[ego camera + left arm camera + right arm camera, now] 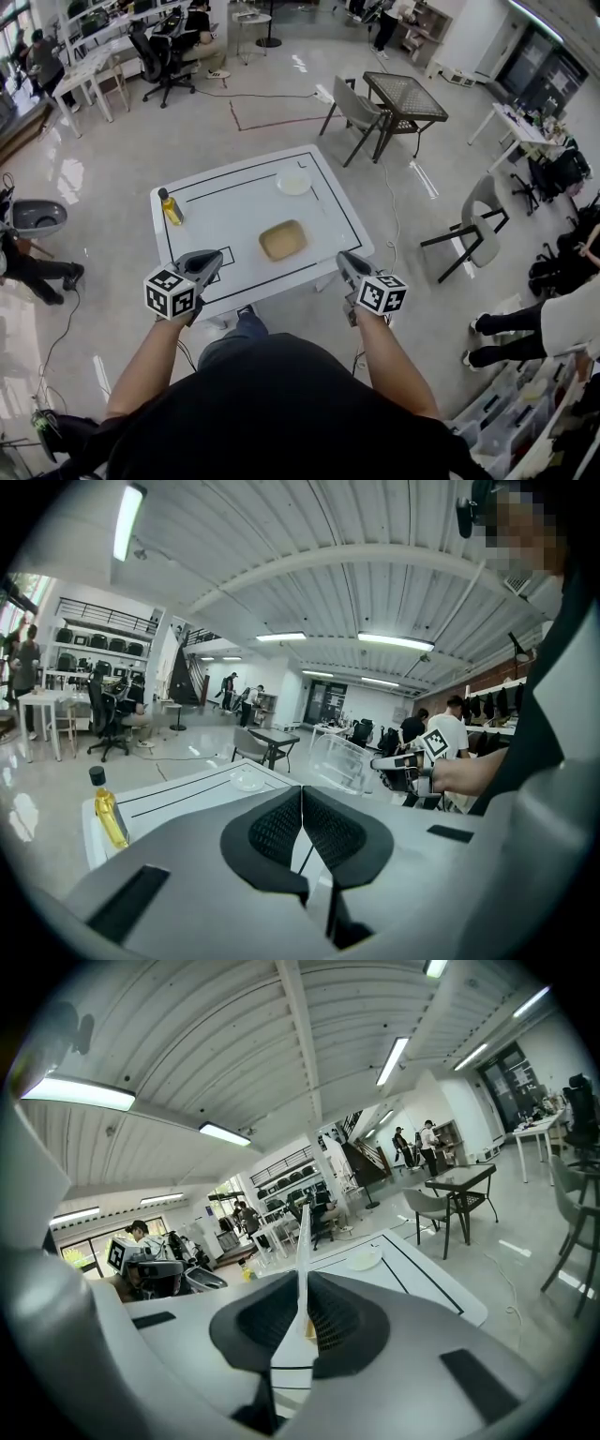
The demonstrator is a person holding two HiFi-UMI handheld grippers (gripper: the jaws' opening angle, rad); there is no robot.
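Observation:
A white table (pixel 225 211) with black lines stands in front of me. On it are a tan bowl (pixel 283 240), a white plate (pixel 293 182) at the far side and a bottle of yellow liquid (pixel 172 207) at the left edge. My left gripper (pixel 208 265) hovers over the table's near left edge, shut and empty, its pads (pixel 281 829) pressed together. My right gripper (pixel 347 265) is at the near right corner, shut on a clear plastic piece (pixel 337 761). That piece stands edge-on (pixel 302 1241) between its jaws.
A dark mesh table (pixel 403 98) and a grey chair (pixel 356 111) stand beyond the white table. Another chair (pixel 478 230) and seated people are at the right. Plastic bins (pixel 511 422) sit at the lower right. A cable (pixel 56 337) runs over the floor at the left.

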